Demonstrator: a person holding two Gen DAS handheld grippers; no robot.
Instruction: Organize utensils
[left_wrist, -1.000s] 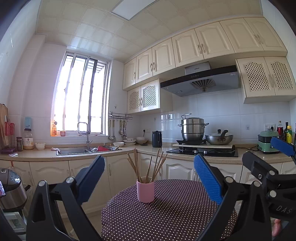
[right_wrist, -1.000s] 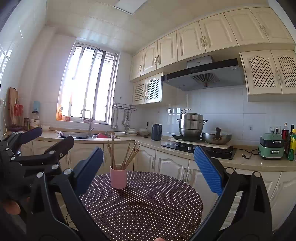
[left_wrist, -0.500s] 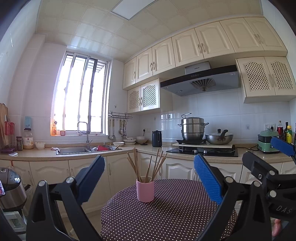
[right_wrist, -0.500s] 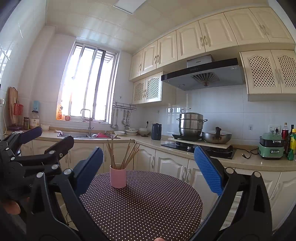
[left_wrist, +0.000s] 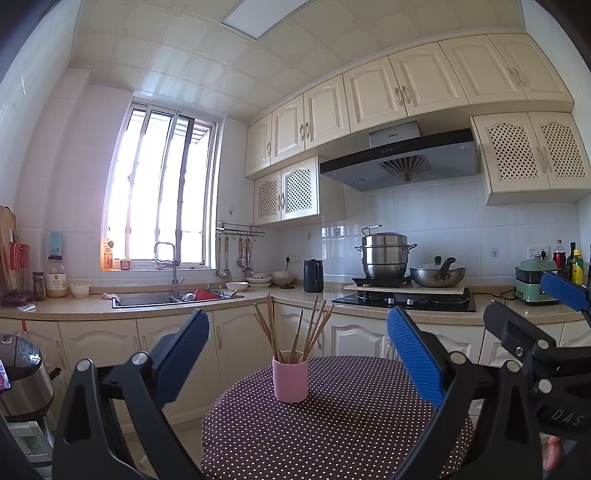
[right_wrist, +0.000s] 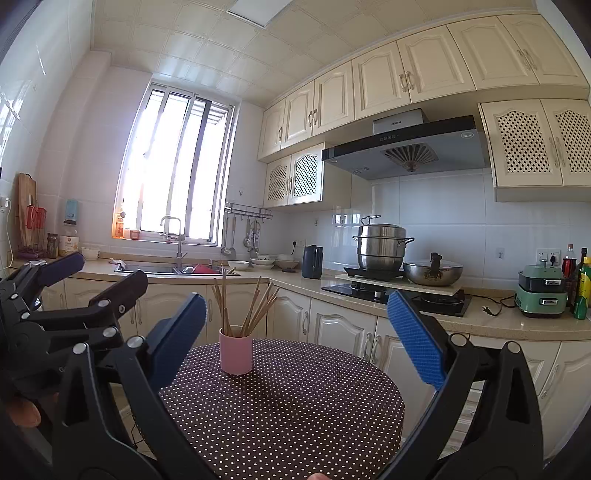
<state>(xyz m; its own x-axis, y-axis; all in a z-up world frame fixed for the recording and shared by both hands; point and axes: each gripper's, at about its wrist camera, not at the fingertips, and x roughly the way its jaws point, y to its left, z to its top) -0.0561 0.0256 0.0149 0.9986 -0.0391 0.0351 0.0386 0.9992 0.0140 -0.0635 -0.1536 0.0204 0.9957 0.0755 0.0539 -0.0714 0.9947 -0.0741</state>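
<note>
In front of me stands a round table (left_wrist: 332, 435) covered with a dark brown cloth dotted in white, which hangs over its edge. One thing sits directly on it: a pink cup (left_wrist: 290, 379), upright toward the far side and a little left of centre, with a loose bunch of wooden chopsticks (left_wrist: 295, 332) fanning out of it.

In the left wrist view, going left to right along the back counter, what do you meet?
Jar → small white bowl → sink → stacked bowls → dark kettle → steel steamer pot → lidded wok → green appliance → bottles.
</note>
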